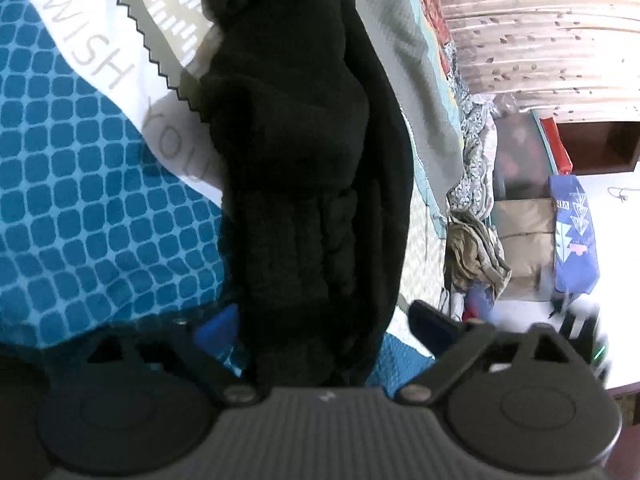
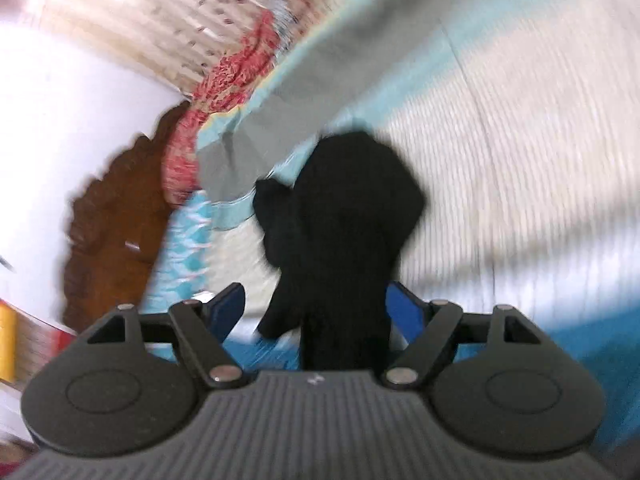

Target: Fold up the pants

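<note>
Both tools are gripping the black pants: left tool is clamped on a thick bunch, right tool is pinching a narrower wad. Pants are hanging over the bed, apparently lifted. Judgement: keeping both grips level and spreading apart should tension the cloth before laying it flat. Right view is blurring, so the tool is likely swinging

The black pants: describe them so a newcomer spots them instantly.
Find the bedspread with its blue grid pattern. Over it hangs a bunched dark garment, the black pants, running into the left tool. They are the only plain black fabric among patterned textiles.
</note>
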